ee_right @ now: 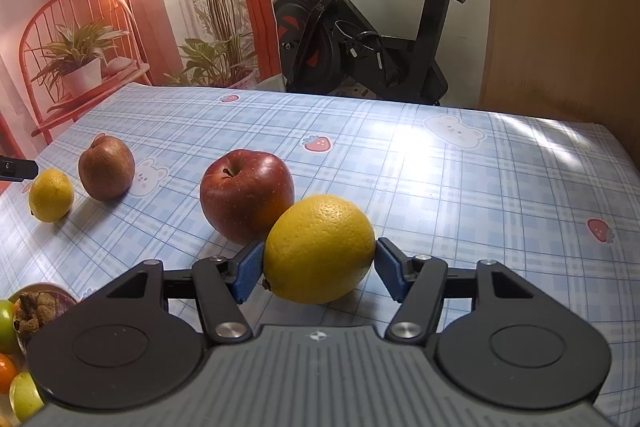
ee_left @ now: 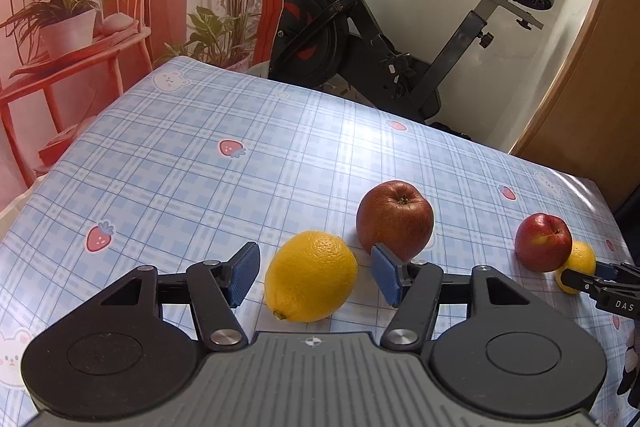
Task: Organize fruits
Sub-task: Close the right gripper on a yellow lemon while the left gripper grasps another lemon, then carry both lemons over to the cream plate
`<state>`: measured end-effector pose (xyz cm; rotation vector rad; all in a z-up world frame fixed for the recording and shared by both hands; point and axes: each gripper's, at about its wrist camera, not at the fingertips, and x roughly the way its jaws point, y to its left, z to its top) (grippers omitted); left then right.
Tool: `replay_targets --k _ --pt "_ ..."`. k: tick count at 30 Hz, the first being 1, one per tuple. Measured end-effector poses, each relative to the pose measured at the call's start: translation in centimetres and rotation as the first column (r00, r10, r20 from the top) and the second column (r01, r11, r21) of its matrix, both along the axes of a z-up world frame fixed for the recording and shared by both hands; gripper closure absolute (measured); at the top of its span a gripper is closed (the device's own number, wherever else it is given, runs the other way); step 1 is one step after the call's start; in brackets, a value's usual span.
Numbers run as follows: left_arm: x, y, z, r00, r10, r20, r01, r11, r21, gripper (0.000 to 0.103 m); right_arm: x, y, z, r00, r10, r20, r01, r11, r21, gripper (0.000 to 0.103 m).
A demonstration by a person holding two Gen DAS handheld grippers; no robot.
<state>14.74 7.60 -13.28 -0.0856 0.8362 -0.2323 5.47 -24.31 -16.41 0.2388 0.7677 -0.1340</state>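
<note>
In the left wrist view my left gripper [ee_left: 316, 273] is open, its blue pads on either side of a lemon [ee_left: 310, 277] lying on the tablecloth, with gaps on both sides. A brownish-red apple [ee_left: 395, 219] sits just behind it. Far right stand a red apple [ee_left: 543, 242] and a second lemon [ee_left: 580, 261], with my right gripper's fingers [ee_left: 600, 283] at that lemon. In the right wrist view my right gripper [ee_right: 318, 273] has both pads against the second lemon [ee_right: 319, 249], which rests on the table touching the red apple [ee_right: 247, 195]. The first lemon [ee_right: 51, 195] and brownish apple [ee_right: 106, 167] lie at left.
The table has a blue plaid cloth [ee_left: 200, 163] with strawberry and bear prints. A bowl of mixed small fruits [ee_right: 16, 347] sits at the near left in the right wrist view. An exercise bike [ee_left: 360, 27] stands beyond the far edge, a wooden panel [ee_right: 560, 7] at right.
</note>
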Motion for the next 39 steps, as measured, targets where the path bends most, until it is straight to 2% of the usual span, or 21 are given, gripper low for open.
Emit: replay_targets --k 6,12,19,25,31,39 --pt "0.3 0.0 -1.3 1.0 -0.02 -0.017 0.02 1.0 0.007 0.035 -1.3 0.0 0.2 1.0 -0.01 0.005 0.01 1.0 0.028 0.041" --pt "1.7 0.1 -2.0 1.0 0.002 -0.012 -0.002 1.0 0.013 0.033 -1.9 0.0 0.3 1.0 -0.016 0.005 0.016 0.999 0.042 0.041" --pt "2.5 -0.8 -3.0 0.998 -0.046 -0.039 0.046 0.999 0.017 0.033 -2.0 0.1 0.3 1.0 -0.019 0.004 0.019 0.999 0.05 0.041" --pt "2.5 -1.0 -3.5 0.998 -0.055 -0.034 0.057 0.997 0.05 0.041 -2.2 0.2 0.3 1.0 -0.015 0.004 0.015 0.998 0.058 0.041" --pt "0.9 -0.6 -3.0 0.996 -0.085 -0.037 0.087 0.995 0.051 0.041 -2.7 0.6 0.5 1.0 0.014 -0.004 -0.014 0.997 0.073 0.041" --pt "-4.0 -0.5 0.2 0.99 -0.14 0.005 0.14 0.989 0.036 0.041 -4.9 1.7 2.0 0.999 0.035 0.021 -0.037 0.993 0.111 0.041"
